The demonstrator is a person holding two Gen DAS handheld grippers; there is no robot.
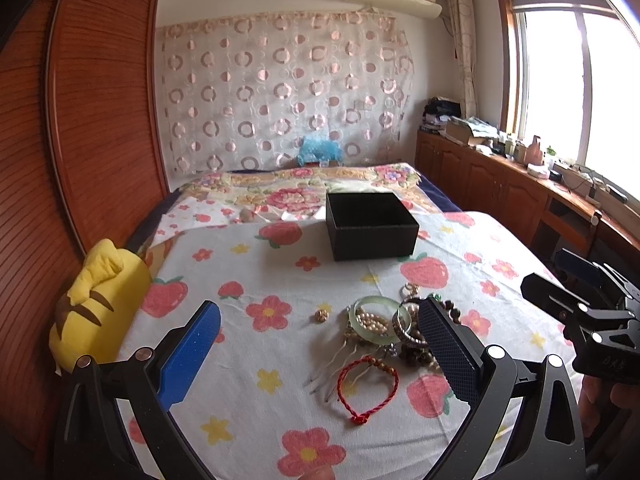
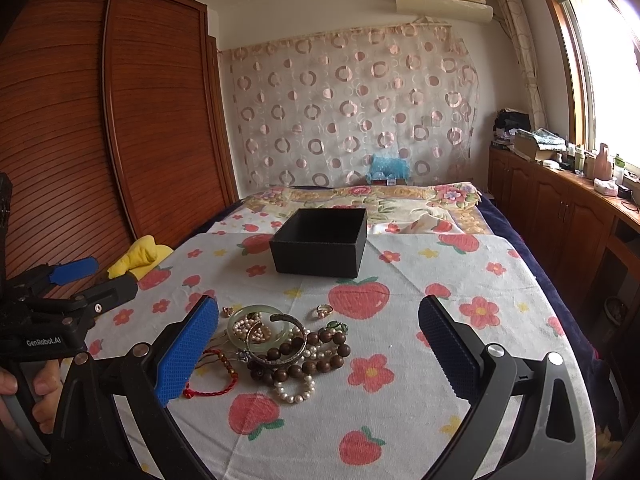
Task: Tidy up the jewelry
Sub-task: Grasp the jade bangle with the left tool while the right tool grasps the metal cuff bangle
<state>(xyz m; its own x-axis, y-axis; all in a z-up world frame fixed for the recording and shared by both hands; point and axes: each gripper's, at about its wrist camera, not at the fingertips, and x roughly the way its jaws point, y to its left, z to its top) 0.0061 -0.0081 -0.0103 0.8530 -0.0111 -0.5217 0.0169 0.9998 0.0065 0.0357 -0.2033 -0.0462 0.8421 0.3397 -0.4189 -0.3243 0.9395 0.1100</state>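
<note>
On the strawberry-print sheet [image 2: 400,400], the jewelry pile [image 2: 280,344] lies between the spread, empty right claw [image 2: 318,350] and left claw [image 1: 320,354] (whose handle, seen only from the right, reads "GenRobot.AI"), the open black box [image 2: 320,248] well beyond.

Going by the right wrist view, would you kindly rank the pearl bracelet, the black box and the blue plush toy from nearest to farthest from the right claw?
1. Pearl bracelet: nearest, on the strawberry sheet between the open right claw's fingers, left of centre.
2. Black box: mid-bed, straight ahead, open and empty.
3. Blue plush toy: farthest, against the curtain at the head of the bed.
</note>
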